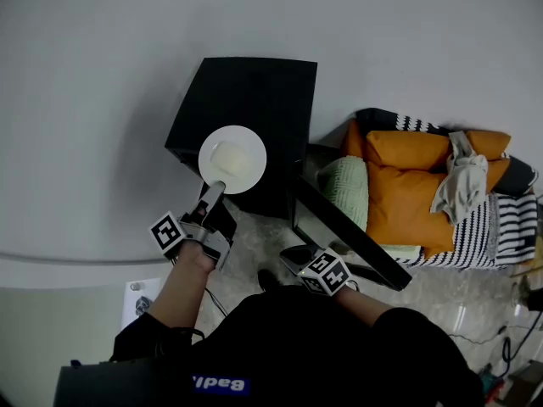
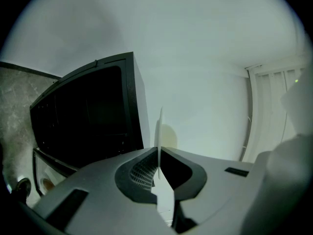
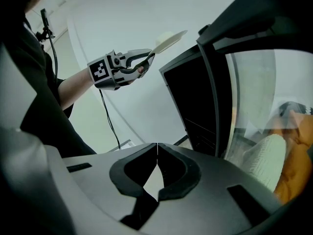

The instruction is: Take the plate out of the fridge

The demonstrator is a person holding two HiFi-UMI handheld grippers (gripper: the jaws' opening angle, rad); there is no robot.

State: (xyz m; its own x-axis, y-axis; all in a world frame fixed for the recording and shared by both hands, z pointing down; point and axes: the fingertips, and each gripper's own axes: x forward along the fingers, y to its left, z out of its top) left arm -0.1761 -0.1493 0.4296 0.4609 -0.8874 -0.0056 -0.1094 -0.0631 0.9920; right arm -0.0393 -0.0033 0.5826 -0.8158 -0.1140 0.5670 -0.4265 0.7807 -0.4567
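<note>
The plate (image 1: 232,159) is out of the fridge (image 1: 254,100), held in the air by the left hand-held gripper (image 1: 215,188). From the head view it hangs over the near front corner of the fridge's top. In the left gripper view the plate stands edge-on between the jaws, which are clamped on its rim with only its thickness between them. Something pale and yellowish lies on the plate's middle (what it is I cannot tell). From the right gripper view the plate (image 3: 168,40) is tilted, its far edge higher, and sits above the level of the fridge's top, in front of the white wall (image 3: 122,13).

The fridge is a small black box on the speckled floor (image 1: 254,244). Its door (image 1: 348,227) stands swung open to the right, and the right gripper view shows a glass pane in it.

The right hand-held gripper (image 1: 297,257) is low, near the door's free edge and well apart from the plate. Its jaws are together, tips touching, with nothing between them.

Right of the fridge, on the floor, lie a green pillow (image 1: 346,189) and orange cushions (image 1: 407,193), with a grey cloth (image 1: 462,181) draped on top of the cushions. The person's dark sleeves fill the bottom of the head view
</note>
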